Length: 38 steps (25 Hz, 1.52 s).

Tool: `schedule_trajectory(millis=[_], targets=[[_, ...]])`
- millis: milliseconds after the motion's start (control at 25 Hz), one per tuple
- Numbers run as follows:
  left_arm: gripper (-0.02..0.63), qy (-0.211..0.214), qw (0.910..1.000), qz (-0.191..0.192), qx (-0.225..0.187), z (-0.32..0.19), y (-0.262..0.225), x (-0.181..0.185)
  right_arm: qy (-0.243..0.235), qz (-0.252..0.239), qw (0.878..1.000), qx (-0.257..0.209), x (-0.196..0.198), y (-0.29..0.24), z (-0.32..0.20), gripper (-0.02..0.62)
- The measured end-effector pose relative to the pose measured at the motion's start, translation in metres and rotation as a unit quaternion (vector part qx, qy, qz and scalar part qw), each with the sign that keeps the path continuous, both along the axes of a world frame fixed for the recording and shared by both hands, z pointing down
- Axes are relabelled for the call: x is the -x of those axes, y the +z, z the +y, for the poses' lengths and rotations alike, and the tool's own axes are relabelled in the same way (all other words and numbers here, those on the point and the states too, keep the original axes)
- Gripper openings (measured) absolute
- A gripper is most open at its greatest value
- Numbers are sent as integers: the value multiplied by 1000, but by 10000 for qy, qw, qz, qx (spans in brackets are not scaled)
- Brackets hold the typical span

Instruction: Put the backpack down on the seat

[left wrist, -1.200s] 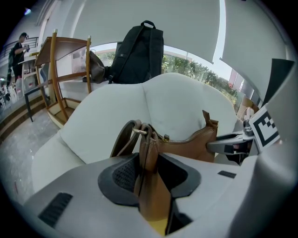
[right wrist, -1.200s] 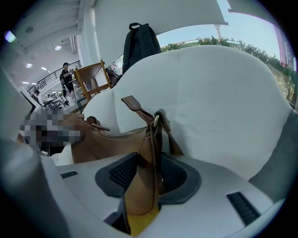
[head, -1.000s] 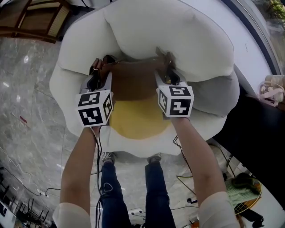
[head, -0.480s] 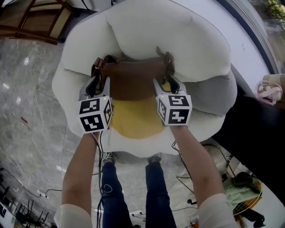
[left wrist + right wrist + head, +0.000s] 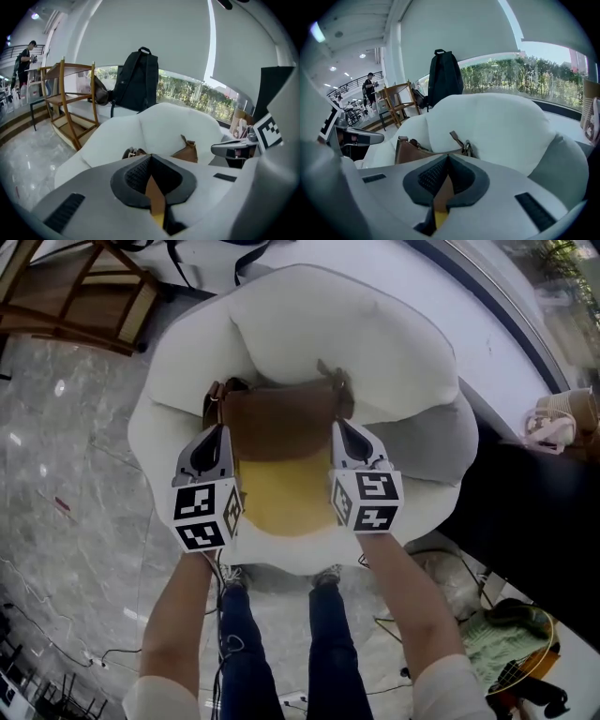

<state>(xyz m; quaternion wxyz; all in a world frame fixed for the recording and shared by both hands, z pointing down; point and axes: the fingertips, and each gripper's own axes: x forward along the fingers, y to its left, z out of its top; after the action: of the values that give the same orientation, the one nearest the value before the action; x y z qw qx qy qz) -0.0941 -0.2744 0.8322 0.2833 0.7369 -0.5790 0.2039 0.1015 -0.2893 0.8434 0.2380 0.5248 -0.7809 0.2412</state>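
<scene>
The backpack stands on the seat at its back edge, leaning on the backrest. A cushion lies on the seat just before it, reaching toward the front edge. The person's legs stand on the floor before that front edge. A rack stands off the seat's back left corner. Behind the backrest a second bag stands upright, perhaps on a ledge. A paper bag sits well right of the seat.

The brown leather backpack stands upright at the far end of the yellow seat. It leans on the white backrest. A strap sticks up at each top corner.
</scene>
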Motion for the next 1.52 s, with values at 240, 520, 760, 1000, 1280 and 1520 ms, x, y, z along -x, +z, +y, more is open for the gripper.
schedule_trajectory(millis=[240, 520, 760, 1000, 1280, 1520], targets=[[32, 238, 9992, 258, -200, 19, -61, -16, -66, -197, 9997, -158, 2, -53, 16, 29], [32, 406, 9981, 383, -260, 47, -110, -22, -55, -428, 9989, -204, -2, -109, 45, 29], [32, 516, 9972, 368, -406, 68, -157, -20, -126, -503, 9983, -256, -1, -149, 74, 29], [32, 474, 9967, 483, -450, 91, -199, -16, -198, -522, 9976, -420, -5, -198, 96, 29], [32, 506, 9919, 872, -771, 104, -275, -22, -216, -665, 9959, -572, -3, -260, 114, 29], [32, 541, 9882, 919, -1096, 108, -332, -24, -248, -774, 9938, -757, 6, -312, 122, 29]])
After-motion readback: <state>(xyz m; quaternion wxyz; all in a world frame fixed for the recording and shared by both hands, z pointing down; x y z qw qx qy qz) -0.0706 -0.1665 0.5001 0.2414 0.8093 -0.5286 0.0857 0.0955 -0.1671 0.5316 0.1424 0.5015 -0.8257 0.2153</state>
